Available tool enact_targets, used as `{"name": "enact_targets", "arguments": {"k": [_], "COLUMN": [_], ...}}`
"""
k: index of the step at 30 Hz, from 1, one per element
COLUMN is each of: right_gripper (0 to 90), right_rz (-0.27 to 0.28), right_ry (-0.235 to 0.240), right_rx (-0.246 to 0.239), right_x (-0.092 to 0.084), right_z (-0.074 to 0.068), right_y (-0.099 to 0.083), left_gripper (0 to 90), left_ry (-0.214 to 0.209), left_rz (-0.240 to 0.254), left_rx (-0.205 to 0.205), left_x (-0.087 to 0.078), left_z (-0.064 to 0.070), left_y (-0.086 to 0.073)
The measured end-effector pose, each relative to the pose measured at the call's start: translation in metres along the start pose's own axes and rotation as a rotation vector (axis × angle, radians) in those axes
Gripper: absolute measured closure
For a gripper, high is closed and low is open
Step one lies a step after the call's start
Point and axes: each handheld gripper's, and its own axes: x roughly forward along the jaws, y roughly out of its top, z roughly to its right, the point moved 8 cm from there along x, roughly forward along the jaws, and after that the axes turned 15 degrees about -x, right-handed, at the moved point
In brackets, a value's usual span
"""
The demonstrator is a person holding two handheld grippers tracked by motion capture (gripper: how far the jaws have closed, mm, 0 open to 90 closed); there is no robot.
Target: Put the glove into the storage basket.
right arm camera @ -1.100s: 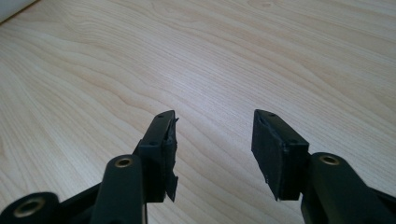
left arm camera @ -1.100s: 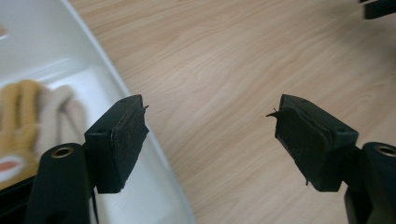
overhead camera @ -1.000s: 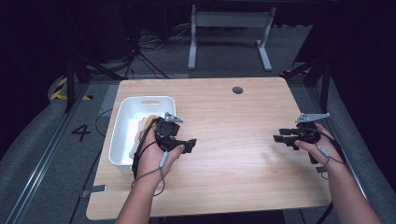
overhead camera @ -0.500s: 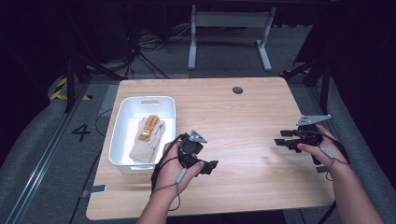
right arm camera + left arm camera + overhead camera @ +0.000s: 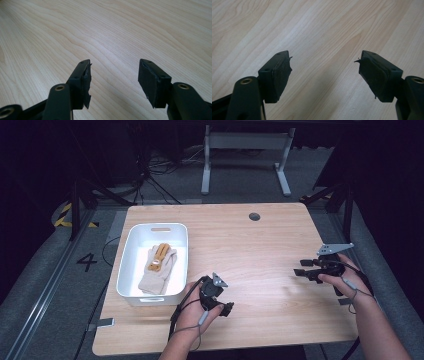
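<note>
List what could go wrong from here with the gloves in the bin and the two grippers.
1. The gloves lie loosely stacked in the white bin; a pinch might lift just one, or drag both.
2. The left gripper, open and empty, sits close to the bin's corner and might knock it.
3. Cables trail from the left gripper and the right gripper; they might snag.

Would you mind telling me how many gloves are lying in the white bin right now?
2, as far as shows: a glove with tan fingers on top, and a pale glove under it, toward the near wall of the white bin. More may be hidden beneath.
</note>
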Motion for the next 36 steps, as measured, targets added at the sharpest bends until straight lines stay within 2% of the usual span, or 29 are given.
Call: {"name": "enact_targets", "arguments": {"k": [2, 6, 10, 13, 22, 30, 36], "right_gripper": [44.8, 44.9, 45.3, 45.3, 45.2, 45.0, 44.6], "right_rz": [-0.002, -0.016, -0.009, -0.012, -0.026, -0.032, -0.030], "right_ry": [0.001, 0.007, 0.005, 0.008, 0.013, 0.020, 0.023], "right_rx": [-0.001, -0.008, -0.022, -0.025, -0.030, -0.038, -0.043], "right_x": [0.001, 0.004, 0.005, 0.005, 0.009, 0.013, 0.014], "right_z": [0.000, -0.001, -0.002, -0.002, -0.003, -0.005, -0.005], "right_y": [0.000, -0.002, -0.001, -0.001, -0.004, -0.002, 0.000], "left_gripper": [26.0, 25.7, 25.2, 24.4, 19.6, 19.6, 18.8], "left_ry": [0.003, -0.014, -0.006, 0.034, 0.041, 0.035, 0.000], "left_rz": [-0.007, -0.007, -0.005, -0.015, -0.053, -0.043, -0.014], "left_rx": [0.008, -0.020, -0.025, 0.012, 0.049, 0.036, 0.003], "left_x": [0.003, 0.012, 0.014, 0.016, 0.021, 0.018, 0.012], "left_z": [0.000, 0.000, -0.002, -0.004, -0.001, -0.002, 0.001], "left_y": [-0.004, -0.015, -0.018, -0.018, -0.022, -0.021, -0.018]}}
